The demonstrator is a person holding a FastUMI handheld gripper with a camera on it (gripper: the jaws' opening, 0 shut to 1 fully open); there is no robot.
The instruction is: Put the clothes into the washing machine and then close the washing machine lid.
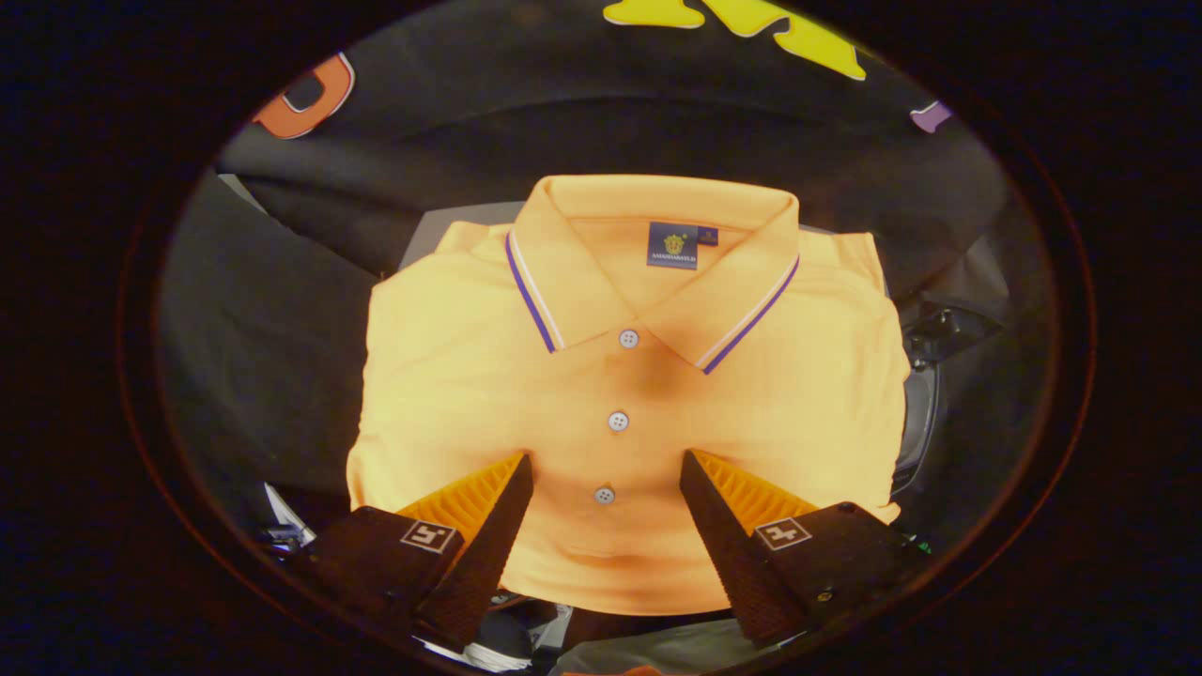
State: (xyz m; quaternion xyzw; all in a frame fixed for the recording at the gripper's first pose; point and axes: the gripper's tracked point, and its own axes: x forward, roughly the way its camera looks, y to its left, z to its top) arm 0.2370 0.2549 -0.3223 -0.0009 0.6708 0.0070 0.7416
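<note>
A folded orange polo shirt (pixel 620 394) lies flat right under me, collar away from the fingers, with a purple-and-white trim on the collar and three buttons down the placket. My gripper (pixel 606 460) hovers over the lower part of the shirt, open, the two fingers standing wide apart on either side of the placket. Nothing is held between them. A dark rounded machine part (pixel 925 394) peeks out from under the shirt's right side; I cannot tell whether it is the washing machine.
A grey surface (pixel 437 235) shows behind the shirt's far left shoulder. Black cloth covers the left side and the back. Some mixed white and dark items (pixel 526 648) lie below the shirt's near edge.
</note>
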